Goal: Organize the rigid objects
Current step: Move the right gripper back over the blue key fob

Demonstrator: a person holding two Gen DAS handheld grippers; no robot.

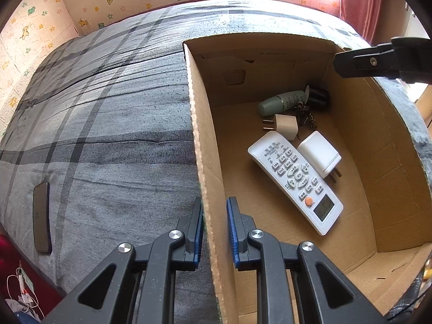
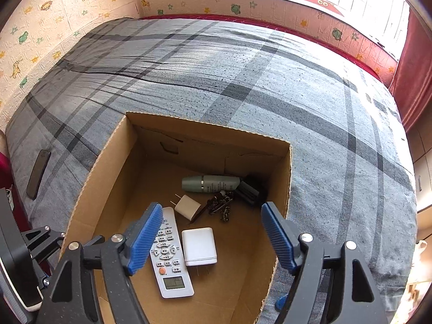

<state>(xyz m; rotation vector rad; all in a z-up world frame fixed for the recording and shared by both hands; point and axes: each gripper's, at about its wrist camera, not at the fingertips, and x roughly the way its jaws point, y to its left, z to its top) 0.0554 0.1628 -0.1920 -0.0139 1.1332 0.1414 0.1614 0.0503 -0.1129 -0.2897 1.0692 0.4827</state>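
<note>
R claw (image 2: 210, 239) wide open over box (image 2: 108, 159) w/ remote (image 2: 172, 272), charger (image 2: 199, 247).

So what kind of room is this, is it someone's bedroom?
Most likely a bedroom, maybe a child's. A big bed in a grey plaid sheet fills it, cartoon animal wallpaper lines the walls, and a red curtain hangs beside the window.
</note>
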